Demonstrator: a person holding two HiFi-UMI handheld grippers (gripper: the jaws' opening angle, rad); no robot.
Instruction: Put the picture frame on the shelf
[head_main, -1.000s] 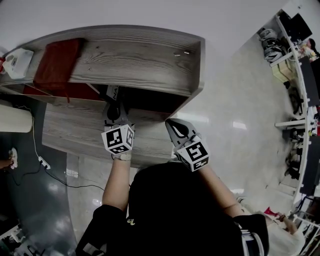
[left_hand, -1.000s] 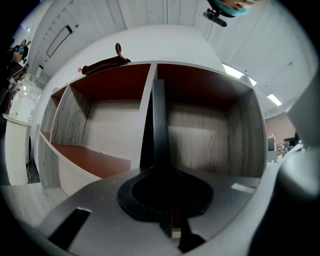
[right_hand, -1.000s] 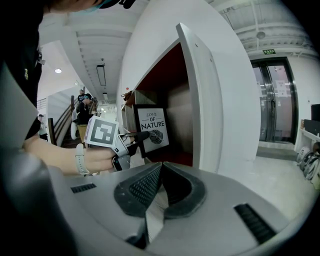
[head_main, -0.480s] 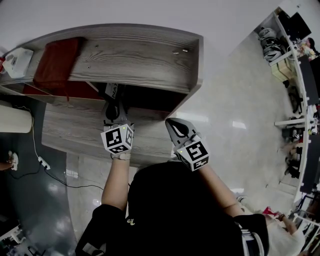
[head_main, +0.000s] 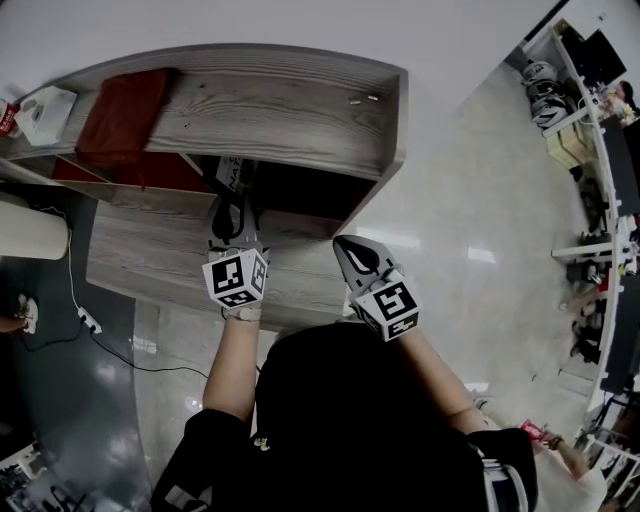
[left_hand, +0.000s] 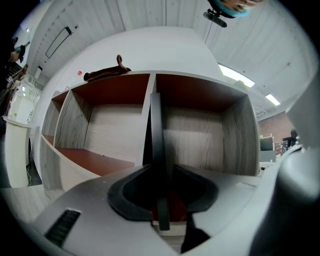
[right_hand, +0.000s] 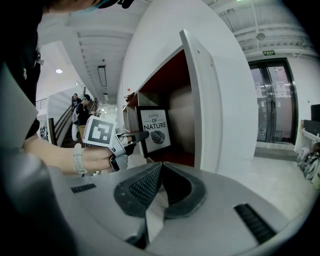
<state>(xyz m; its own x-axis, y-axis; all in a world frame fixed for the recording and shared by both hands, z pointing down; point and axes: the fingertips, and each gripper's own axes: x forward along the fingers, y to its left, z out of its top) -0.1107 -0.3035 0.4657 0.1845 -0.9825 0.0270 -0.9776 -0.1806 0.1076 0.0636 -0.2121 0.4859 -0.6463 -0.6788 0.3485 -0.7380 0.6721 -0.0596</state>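
The picture frame (right_hand: 154, 131), black-rimmed with a white leaf print, stands upright on the red floor of the right compartment of the wooden shelf (head_main: 270, 110). My left gripper (head_main: 228, 215) reaches into that compartment. Its jaws are opening: the frame's thin edge (left_hand: 156, 130) runs between them with a gap on each side. The right gripper view shows the left gripper (right_hand: 132, 136) at the frame's front. My right gripper (head_main: 345, 245) hangs outside the shelf's right wall (right_hand: 200, 100), shut with nothing in it.
A dark red cloth (head_main: 125, 115) lies on the shelf's top at the left, with a white box (head_main: 45, 105) beyond it. A lower wooden board (head_main: 150, 260) juts out below the compartments. A cable (head_main: 100, 340) runs across the glossy floor at the left.
Both grippers stay where they were, the left one at the frame inside the compartment. The head view has shifted slightly.
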